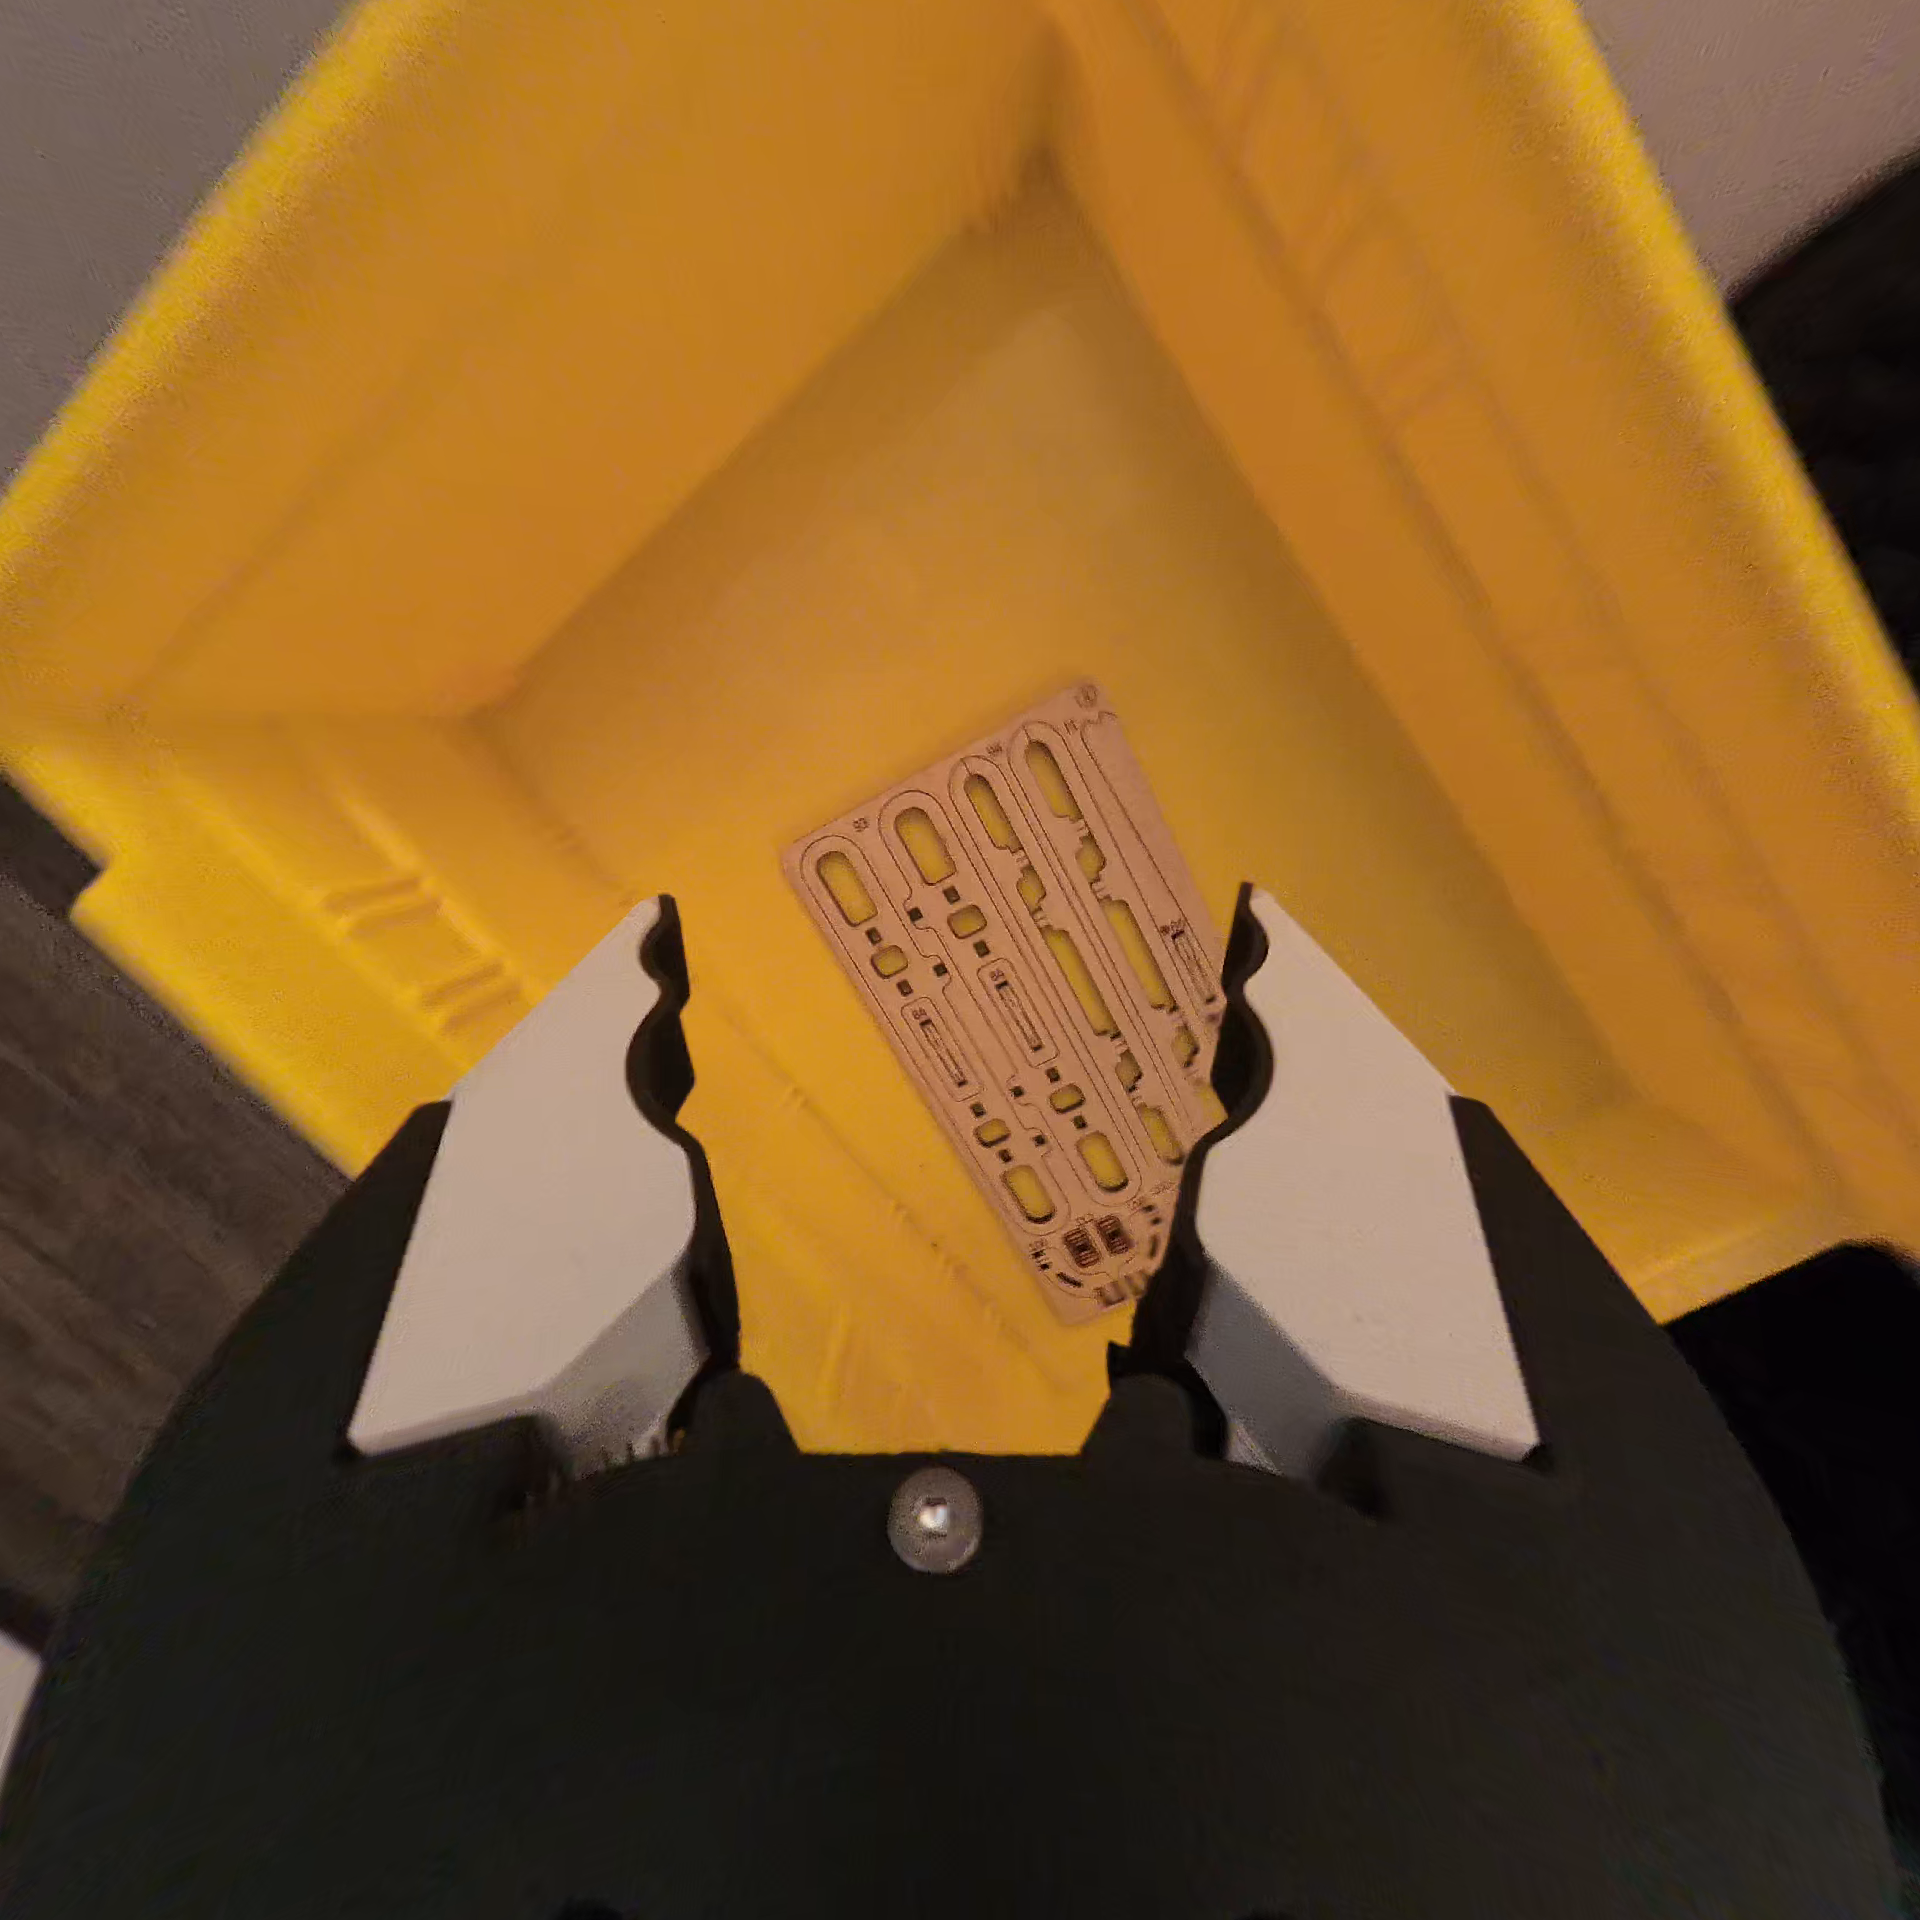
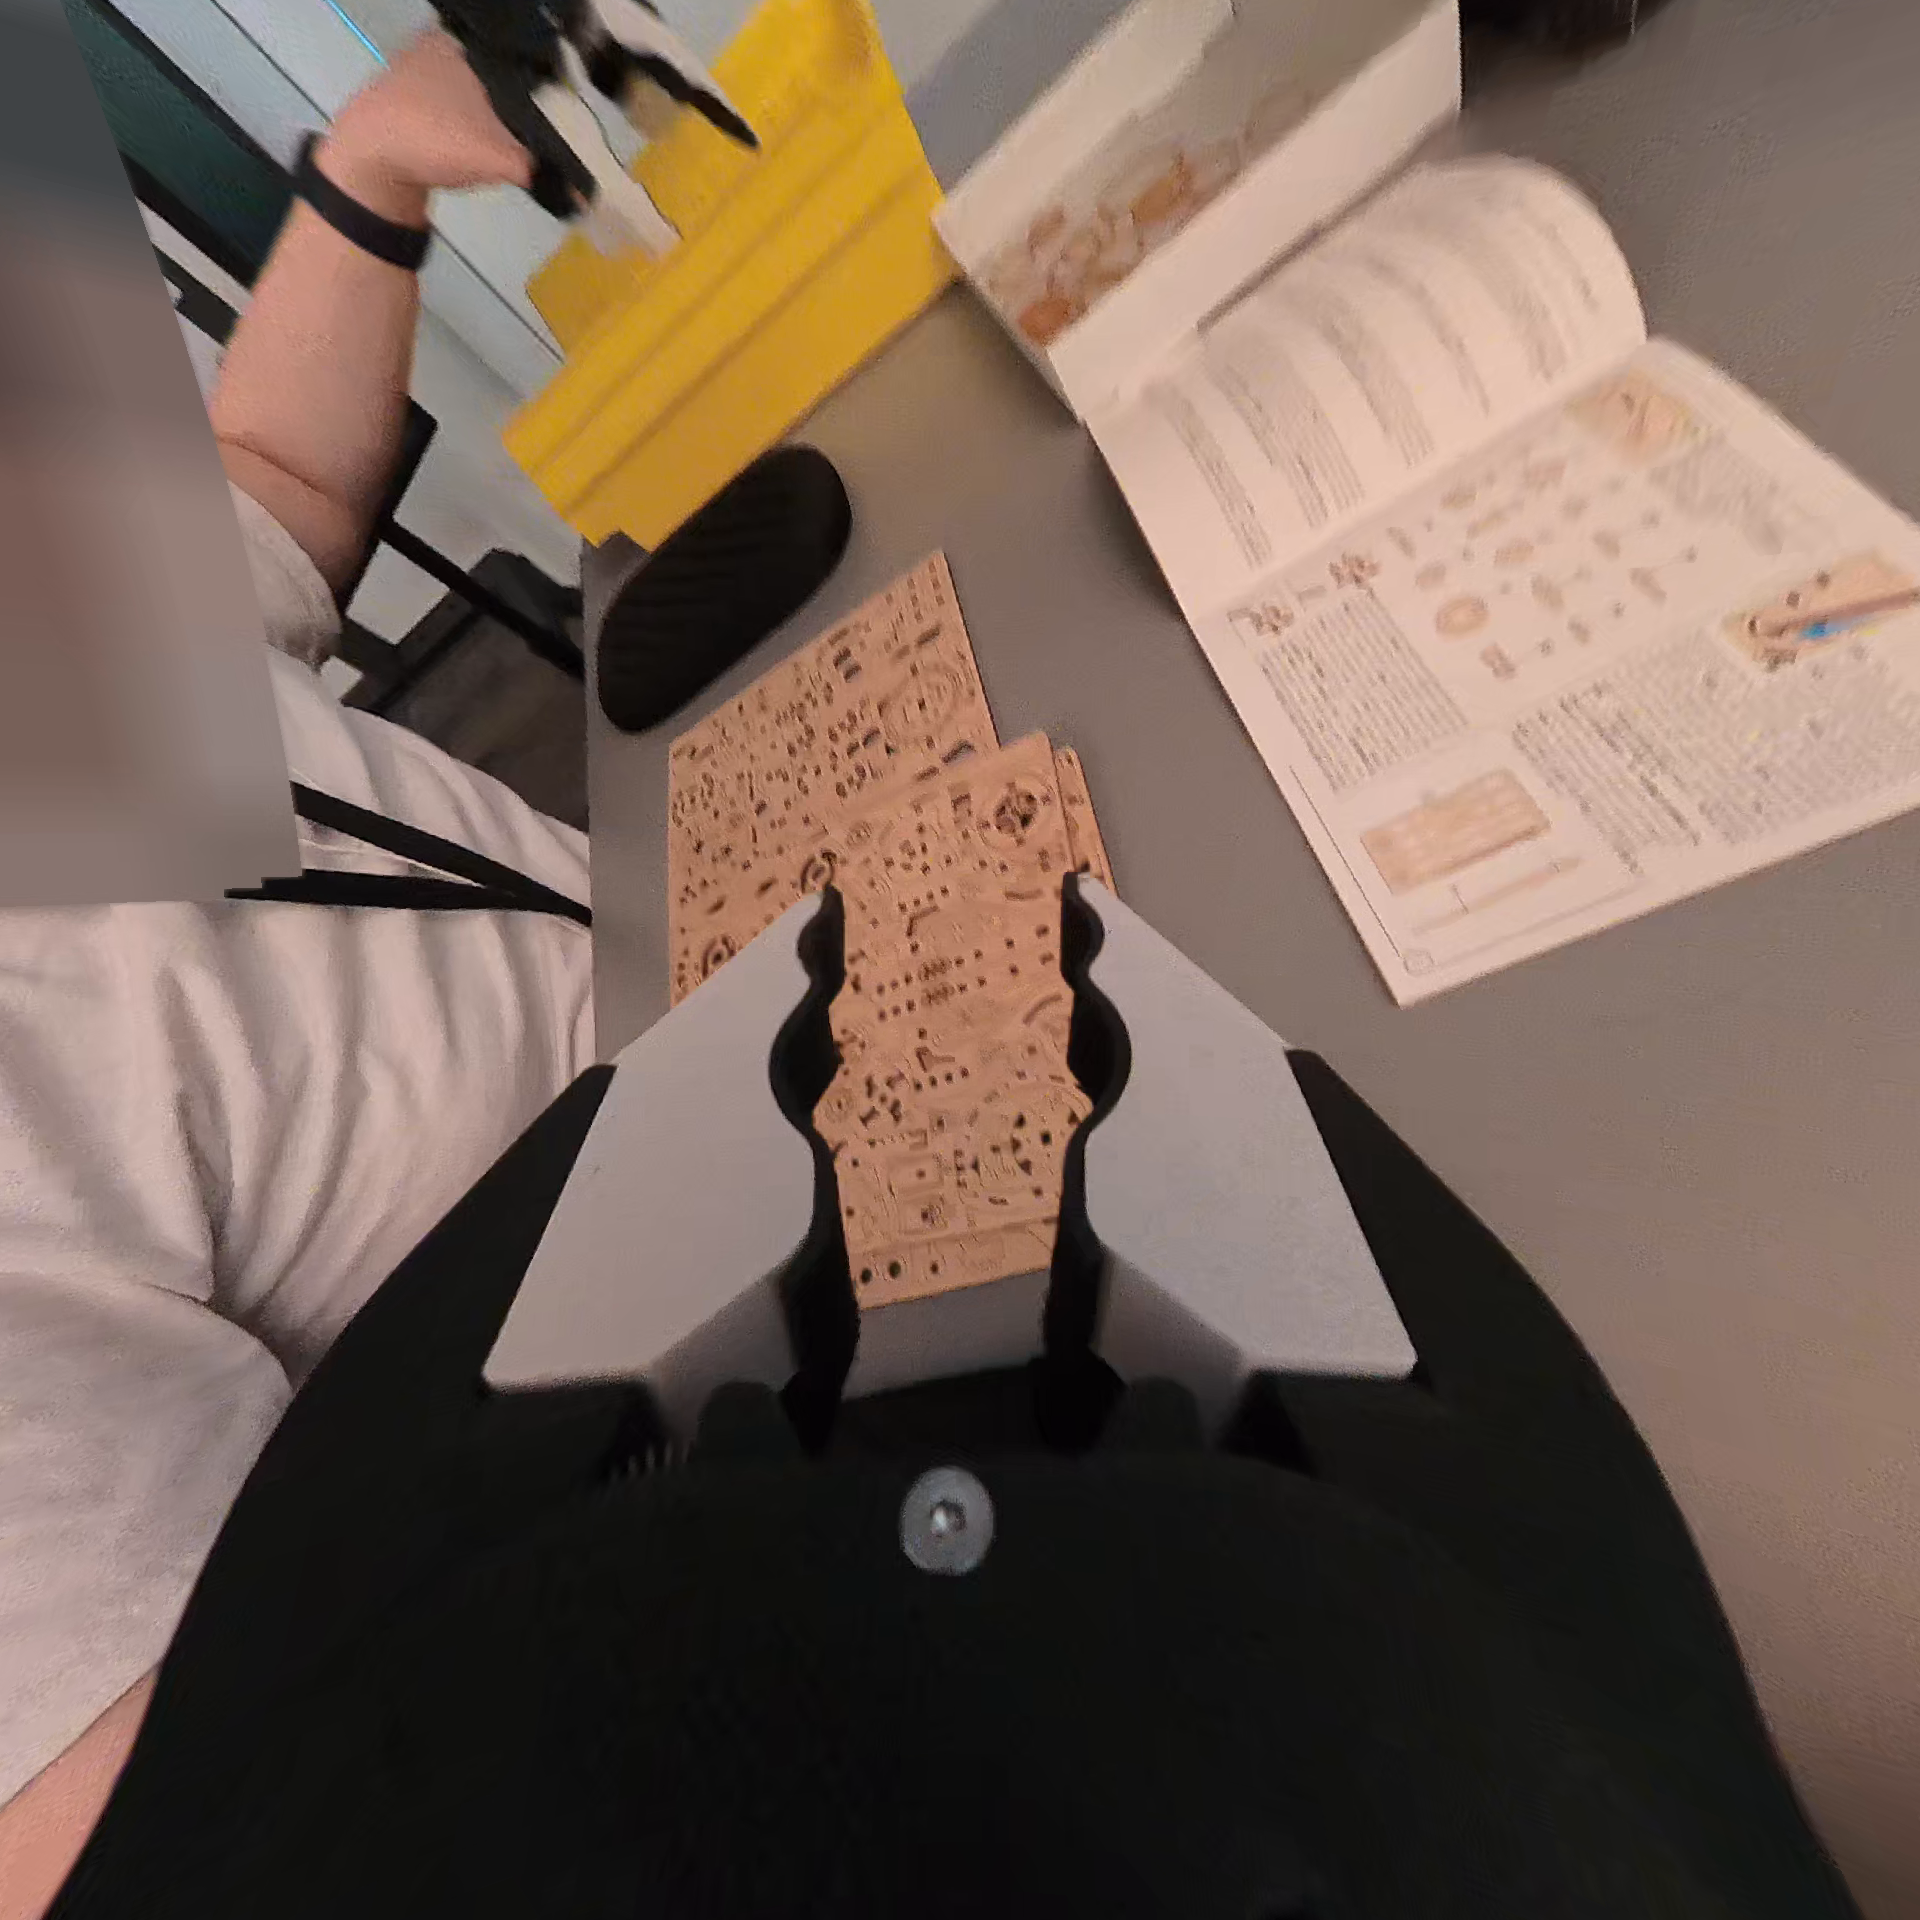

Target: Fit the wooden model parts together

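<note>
A thin wooden sheet (image 1: pixel 1023 997) with punched-out slots lies flat on the floor of a yellow bin (image 1: pixel 644 436). My left gripper (image 1: pixel 956 899) hangs open and empty above the bin, over the sheet's left edge. In the right wrist view, several laser-cut wooden part sheets (image 2: pixel 883 790) lie overlapping on the grey table (image 2: pixel 1558 1195). My right gripper (image 2: pixel 948 891) is open and empty just above the top sheet. The left gripper (image 2: pixel 623 114) shows blurred at the top, held by a hand over the yellow bin (image 2: pixel 748 312).
An open instruction booklet (image 2: pixel 1507 582) lies on the table to the right, with the kit's box (image 2: pixel 1174 177) behind it. A black oval object (image 2: pixel 717 592) lies between the bin and the sheets. The person's white shirt (image 2: pixel 208 1091) fills the left. Tip to tip, the grippers are about 55 cm apart.
</note>
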{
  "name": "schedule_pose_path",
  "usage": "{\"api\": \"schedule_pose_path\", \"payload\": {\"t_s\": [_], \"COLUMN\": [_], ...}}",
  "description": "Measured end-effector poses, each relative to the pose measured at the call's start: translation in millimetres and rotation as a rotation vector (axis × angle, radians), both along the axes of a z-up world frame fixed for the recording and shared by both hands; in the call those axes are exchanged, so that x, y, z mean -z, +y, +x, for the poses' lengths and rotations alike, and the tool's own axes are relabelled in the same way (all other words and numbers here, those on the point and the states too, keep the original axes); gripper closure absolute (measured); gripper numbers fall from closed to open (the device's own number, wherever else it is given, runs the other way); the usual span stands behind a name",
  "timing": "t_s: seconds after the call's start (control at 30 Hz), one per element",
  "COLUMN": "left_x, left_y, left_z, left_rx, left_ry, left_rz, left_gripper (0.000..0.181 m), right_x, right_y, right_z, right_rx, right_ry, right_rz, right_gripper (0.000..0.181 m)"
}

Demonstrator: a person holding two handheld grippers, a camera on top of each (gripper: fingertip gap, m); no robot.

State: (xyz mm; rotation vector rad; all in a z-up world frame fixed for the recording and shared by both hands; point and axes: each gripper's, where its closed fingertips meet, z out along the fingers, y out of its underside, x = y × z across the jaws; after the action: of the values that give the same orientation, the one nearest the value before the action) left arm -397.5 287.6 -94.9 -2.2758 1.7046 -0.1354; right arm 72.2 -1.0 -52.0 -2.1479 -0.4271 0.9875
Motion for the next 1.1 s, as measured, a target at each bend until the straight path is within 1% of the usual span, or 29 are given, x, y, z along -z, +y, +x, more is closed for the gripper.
{"api": "schedule_pose_path", "payload": {"t_s": [0.1,0.17,0.23,0.3,0.37,0.4,0.5,0.53,0.67,0.8,0.87,0.9,1.0,1.1], "left_x": [21.7,29.6,33.2,34.9,37.3,39.2,44.7,44.7,41.7,41.1,39.4,37.9,29.5,15.0], "left_y": [0.3,-6.3,-16.9,-20.9,-21.8,-21.6,-18.2,-16.9,-21.6,-23.4,-25.9,-27.2,-31.1,-37.7], "left_z": [-4.6,-0.6,7.5,18.5,21.6,20.8,13.8,13.6,2.8,-7.1,-11.1,-12.3,-13.5,-12.9], "left_rx": [0.196,0.307,0.371,0.46,0.513,0.523,0.51,0.505,0.504,0.546,0.551,0.552,0.567,0.578], "left_ry": [0.142,0.185,0.198,0.18,0.188,0.199,0.23,0.222,0.26,0.32,0.346,0.353,0.343,0.306], "left_rz": [-0.078,-0.174,-0.298,-0.345,-0.391,-0.418,-0.515,-0.537,-0.621,-0.613,-0.628,-0.638,-0.658,-0.68], "left_gripper": [0.077,0.086,0.084,0.084,0.086,0.09,0.112,0.114,0.11,0.106,0.099,0.098,0.104,0.107], "right_x": [-16.5,-22.7,-27.1,-30.1,-33.9,-36.5,-44.5,-47.2,-50.8,-51.5,-50.3,-50.0,-52.5,-59.6], "right_y": [-0.2,-0.7,-2.4,-4.1,-4.5,-4.6,-5.2,-5.2,-3.8,1.0,3.3,4.2,7.9,15.8], "right_z": [-13.4,-23.8,-35.1,-44.7,-53.1,-57.2,-68.6,-72.1,-81.0,-84.8,-86.8,-88.1,-94.1,-110.3], "right_rx": [0.005,0.001,-0.01,-0.017,-0.014,-0.014,-0.016,-0.018,-0.017,-0.001,0.005,0.007,0.01,-0.01], "right_ry": [0.034,0.059,0.08,0.086,0.099,0.112,0.163,0.181,0.221,0.271,0.29,0.294,0.298,0.288], "right_rz": [0.068,0.078,0.082,0.091,0.105,0.112,0.132,0.143,0.163,0.166,0.155,0.152,0.15,0.143], "right_gripper": [0.14,0.139,0.139,0.139,0.139,0.14,0.14,0.14,0.14,0.14,0.14,0.14,0.141,0.14]}}
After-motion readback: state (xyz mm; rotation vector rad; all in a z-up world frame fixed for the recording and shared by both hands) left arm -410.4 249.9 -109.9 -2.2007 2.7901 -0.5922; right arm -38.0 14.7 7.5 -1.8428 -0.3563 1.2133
